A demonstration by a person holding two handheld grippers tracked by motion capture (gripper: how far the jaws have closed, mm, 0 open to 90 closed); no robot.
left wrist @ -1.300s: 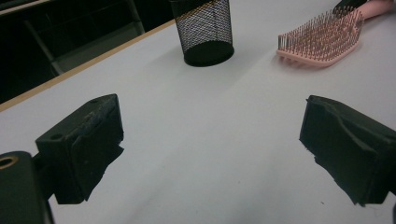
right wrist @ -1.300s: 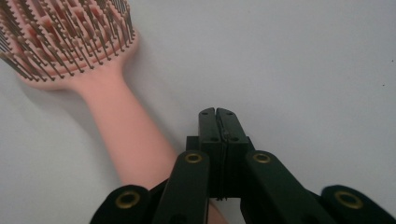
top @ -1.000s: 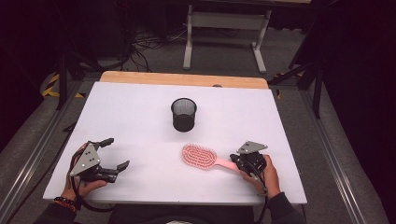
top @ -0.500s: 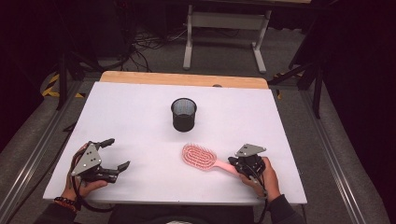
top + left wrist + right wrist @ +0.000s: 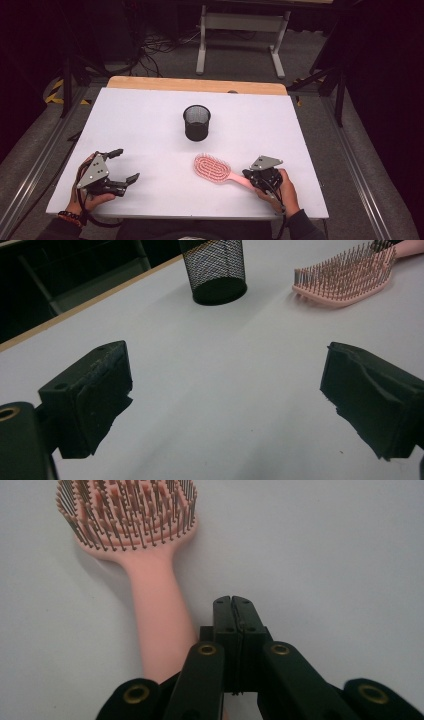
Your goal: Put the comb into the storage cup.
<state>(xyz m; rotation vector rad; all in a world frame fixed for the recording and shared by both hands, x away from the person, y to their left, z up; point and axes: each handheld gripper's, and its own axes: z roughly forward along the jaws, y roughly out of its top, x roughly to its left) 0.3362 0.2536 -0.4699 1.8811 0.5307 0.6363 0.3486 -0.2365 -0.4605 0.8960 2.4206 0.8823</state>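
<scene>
Right gripper (image 5: 233,602): my jaws are closed on nothing, beside the brush (image 5: 145,555) handle.
Left gripper (image 5: 225,390): I keep it wide open, holding nothing.
Cup (image 5: 196,122): upright.

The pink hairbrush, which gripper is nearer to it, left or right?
Right. The right gripper sits shut beside the hairbrush handle; the left gripper rests open across the table.

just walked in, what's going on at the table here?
A person works two handheld grippers at a white table. The right gripper has its jaws shut with nothing between them, right beside the handle of a pink plastic hairbrush lying bristles up; it isn't gripping it. The left gripper sits open over bare table at the near left. A black mesh cup stands upright mid-table, beyond the brush.
</scene>
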